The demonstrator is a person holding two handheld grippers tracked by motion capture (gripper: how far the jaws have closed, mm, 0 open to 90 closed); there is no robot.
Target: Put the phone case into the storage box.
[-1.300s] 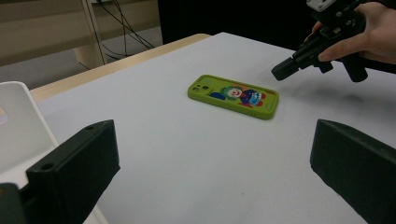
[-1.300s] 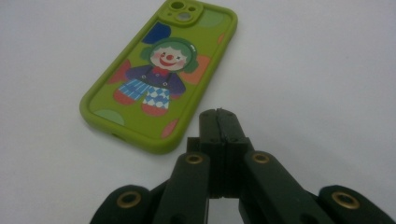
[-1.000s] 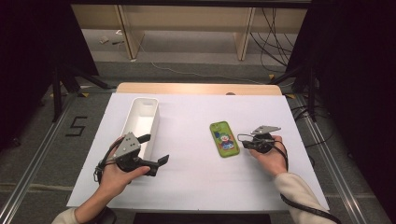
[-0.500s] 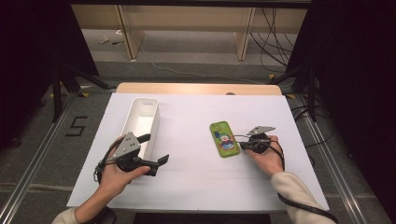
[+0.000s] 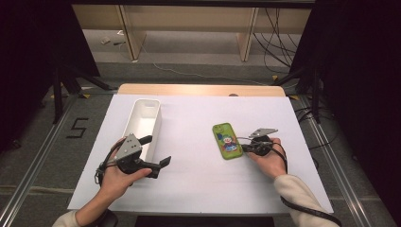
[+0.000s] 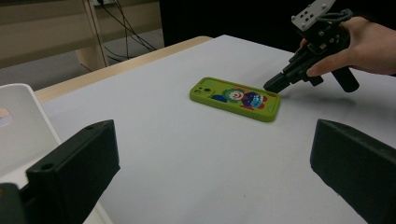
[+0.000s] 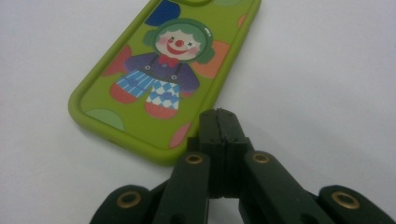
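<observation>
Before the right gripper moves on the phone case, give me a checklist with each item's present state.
1. Right gripper at the green phone case: ok, its tip sits at the case's near corner.
2. Right gripper open to grasp: not ok, the jaws are pressed together.
3. Case lying flat on the white table, clown side up: ok.
4. Tip touching the case: cannot tell.
5. Left gripper out of the way: ok, it is open and empty beside the white bin.
6. Bin ready to receive: ok, it is upright; its contents cannot be told.
</observation>
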